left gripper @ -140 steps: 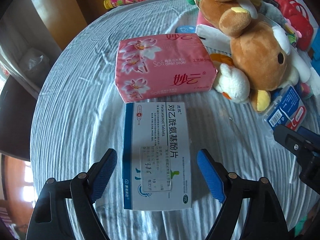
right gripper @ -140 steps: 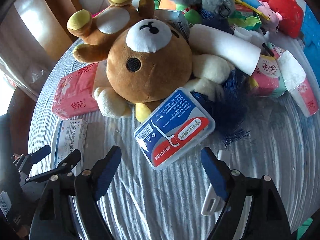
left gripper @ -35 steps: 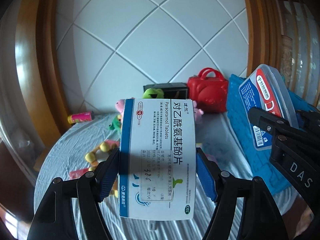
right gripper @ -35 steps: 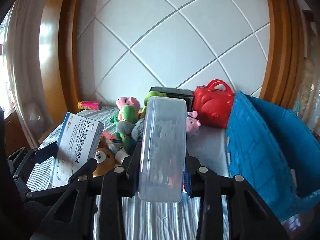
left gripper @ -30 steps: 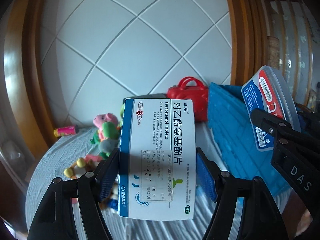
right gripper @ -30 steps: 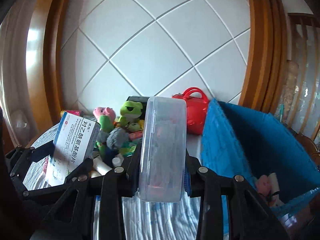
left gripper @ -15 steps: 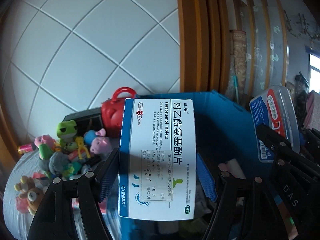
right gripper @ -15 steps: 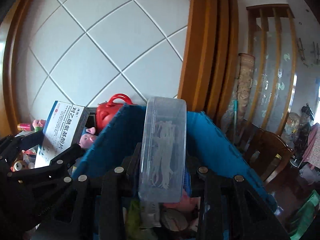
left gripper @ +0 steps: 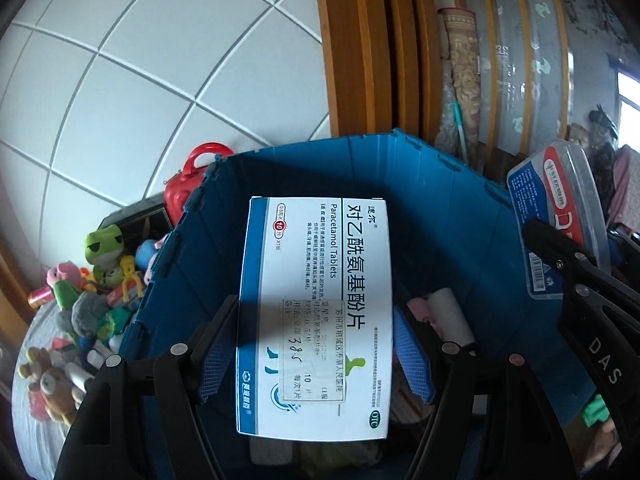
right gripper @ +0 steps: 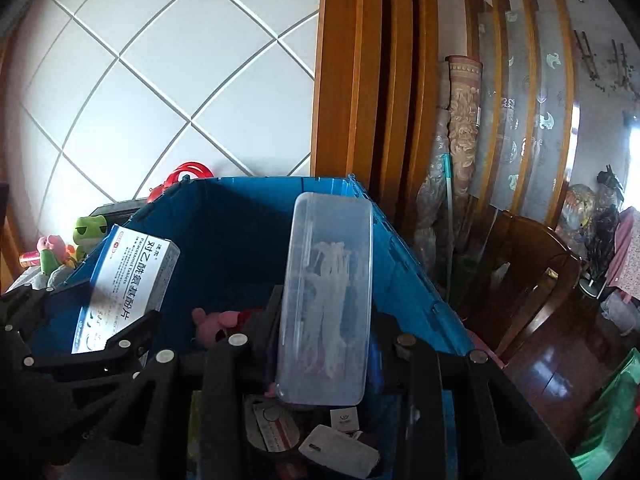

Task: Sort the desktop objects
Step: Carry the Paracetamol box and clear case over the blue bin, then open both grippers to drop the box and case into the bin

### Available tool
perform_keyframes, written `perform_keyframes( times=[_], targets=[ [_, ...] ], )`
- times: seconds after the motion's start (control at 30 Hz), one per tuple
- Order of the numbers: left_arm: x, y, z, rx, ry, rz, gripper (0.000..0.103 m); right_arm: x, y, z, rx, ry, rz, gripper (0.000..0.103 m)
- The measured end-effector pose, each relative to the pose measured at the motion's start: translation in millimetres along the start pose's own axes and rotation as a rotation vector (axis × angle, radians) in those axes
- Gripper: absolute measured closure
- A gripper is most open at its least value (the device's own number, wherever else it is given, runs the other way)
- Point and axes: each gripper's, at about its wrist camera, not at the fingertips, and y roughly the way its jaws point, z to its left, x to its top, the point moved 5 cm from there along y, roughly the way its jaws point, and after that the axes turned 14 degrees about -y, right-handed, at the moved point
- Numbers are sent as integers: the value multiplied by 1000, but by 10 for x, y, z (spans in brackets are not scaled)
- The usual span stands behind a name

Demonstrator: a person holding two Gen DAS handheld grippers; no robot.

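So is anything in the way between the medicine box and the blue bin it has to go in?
Nothing visible blocks it. The left gripper holds the paracetamol box right over the open blue crate, which has no lid on. Only things already dropped inside lie below.

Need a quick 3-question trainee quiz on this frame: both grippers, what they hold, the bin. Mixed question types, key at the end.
1. True or false: the left hand-held gripper holds the paracetamol box.
2. The right hand-held gripper grips: A) plush frog B) clear plastic case C) red bag
3. Fill in: both items hang above the open ____ crate.

Key: 1 true; 2 B; 3 blue
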Motion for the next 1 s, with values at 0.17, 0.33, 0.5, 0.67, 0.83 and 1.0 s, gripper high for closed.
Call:
perform_keyframes(
  times=[0.17,0.33,0.5,0.67,0.83,1.0],
  targets=[
    [30,36,-18,7,-10,7,24,67,117,-27,18,-11,-11,69],
    [50,31,-25,14,-6,-7,20,96,166,-89,3,-2,-22,24],
    [35,19,-18,15,-11,-4,19,95,129,-148,-14,8,-34,17],
    [-5,-2,9,14,-17,5,19,80,63,-181,-29,16,-39,2],
    [-36,-83,65,17,-28,-5,19,57,0,-165,-34,14,-42,0],
    [-39,-182,191,30,-52,-21,19,32,-28,-109,-35,2,-28,0]
  ],
)
